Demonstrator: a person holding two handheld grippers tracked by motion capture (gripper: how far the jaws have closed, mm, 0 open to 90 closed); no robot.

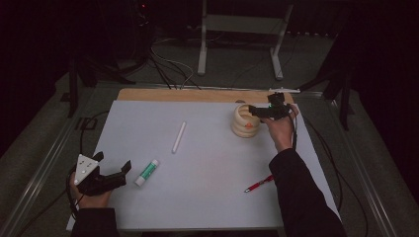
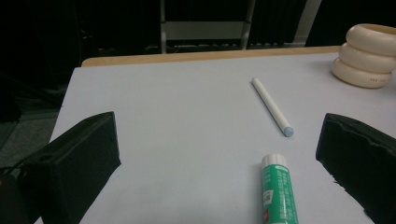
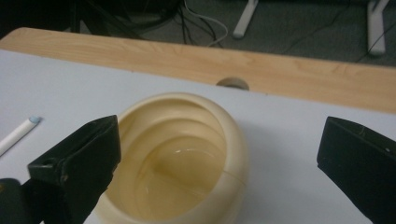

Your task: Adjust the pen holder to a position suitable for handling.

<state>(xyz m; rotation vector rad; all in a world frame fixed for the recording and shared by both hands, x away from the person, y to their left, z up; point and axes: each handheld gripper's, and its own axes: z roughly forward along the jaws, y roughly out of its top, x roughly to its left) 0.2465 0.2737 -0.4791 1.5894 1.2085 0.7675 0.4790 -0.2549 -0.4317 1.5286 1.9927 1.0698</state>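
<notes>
- under both grippers lies the white mat, with a strip of wooden table edge past its far side; everything worth handling sits on the mat.
- just below the right gripper stands the cream holder, a pot that looks like stacked rings. in the right gripper view its open mouth sits between the spread jaws, nearer the left one, and i can see nothing inside it.
- the right gripper hangs over the holder's rim with jaws wide apart and nothing between them, so my guess is the step in hand is a gap between loads: things on the mat are being gathered into the holder.
- the left gripper rests low at the near left corner, jaws also wide and holding nothing. just ahead of it, a little toward its right jaw, lies the glue stick, white cap pointing away.
- farther ahead of the left gripper, apart from the glue stick, lies the white pen, with its pale blue tip nearest.
- behind the right gripper, near the person's sleeve, lies the red pen.
- next move, as i judge it: the left gripper eases forward, straddles the glue stick across its width, and closes. it lies flat and round, so it may roll unless the jaws come down square.
</notes>
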